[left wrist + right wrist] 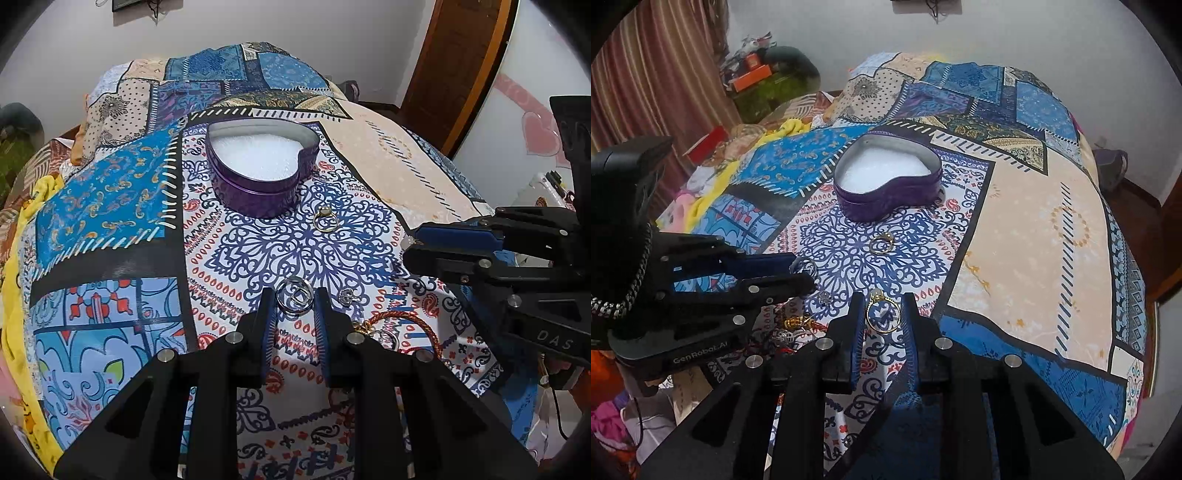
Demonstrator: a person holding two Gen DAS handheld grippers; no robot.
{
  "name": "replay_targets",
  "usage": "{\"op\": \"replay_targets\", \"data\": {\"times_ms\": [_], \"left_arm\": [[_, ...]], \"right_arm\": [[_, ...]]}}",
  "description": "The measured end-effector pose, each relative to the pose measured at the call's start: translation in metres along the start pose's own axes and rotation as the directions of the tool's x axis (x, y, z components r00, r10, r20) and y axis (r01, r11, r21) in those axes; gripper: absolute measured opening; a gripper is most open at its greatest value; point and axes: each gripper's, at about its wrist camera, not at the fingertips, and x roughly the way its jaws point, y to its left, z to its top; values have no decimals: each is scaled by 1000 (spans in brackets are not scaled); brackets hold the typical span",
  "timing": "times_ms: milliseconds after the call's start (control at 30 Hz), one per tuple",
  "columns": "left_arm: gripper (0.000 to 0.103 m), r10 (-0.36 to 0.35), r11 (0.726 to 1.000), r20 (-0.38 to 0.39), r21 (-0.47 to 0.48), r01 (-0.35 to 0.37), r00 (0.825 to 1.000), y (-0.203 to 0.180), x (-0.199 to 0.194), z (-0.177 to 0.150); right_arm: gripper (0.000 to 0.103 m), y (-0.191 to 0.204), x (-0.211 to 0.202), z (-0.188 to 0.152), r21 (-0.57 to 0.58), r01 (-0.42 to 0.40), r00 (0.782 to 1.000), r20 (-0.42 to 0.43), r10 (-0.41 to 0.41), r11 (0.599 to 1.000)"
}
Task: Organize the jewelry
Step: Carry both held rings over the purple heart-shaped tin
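A purple heart-shaped tin (pixel 258 173) with white foam inside stands open on the patterned bedspread; it also shows in the right wrist view (pixel 890 184). My left gripper (pixel 295 299) is shut on a silver ring (pixel 294 295), which also shows in the right wrist view (pixel 805 267). My right gripper (pixel 882 310) is shut on a gold ring (pixel 882 312) with a pale stone. A second gold ring (pixel 324 219) lies on the cloth just in front of the tin. The right gripper (pixel 410 243) appears at the right of the left wrist view.
A small silver piece (pixel 347 296), a red cord bracelet (pixel 417 325) and gold-coloured bits (pixel 796 323) lie in a cluster near the grippers. The bedspread (pixel 1034 240) slopes away on all sides. Clutter and a curtain (pixel 646 74) stand at the far left.
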Motion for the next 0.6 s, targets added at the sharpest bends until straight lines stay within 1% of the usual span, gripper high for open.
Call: {"op": "replay_targets", "data": {"times_ms": [200, 333, 600], "left_arm": [[20, 5, 1000, 46, -1, -5, 999, 0, -17, 4], [20, 27, 1000, 84, 11, -28, 996, -1, -30, 9], [20, 60, 998, 167, -8, -59, 984, 10, -51, 27]], "right_arm": [[18, 7, -12, 9, -19, 20, 999, 49, -19, 1000], [18, 10, -21, 18, -20, 27, 995, 94, -25, 999], [18, 13, -30, 41, -22, 55, 984, 174, -50, 998]]}}
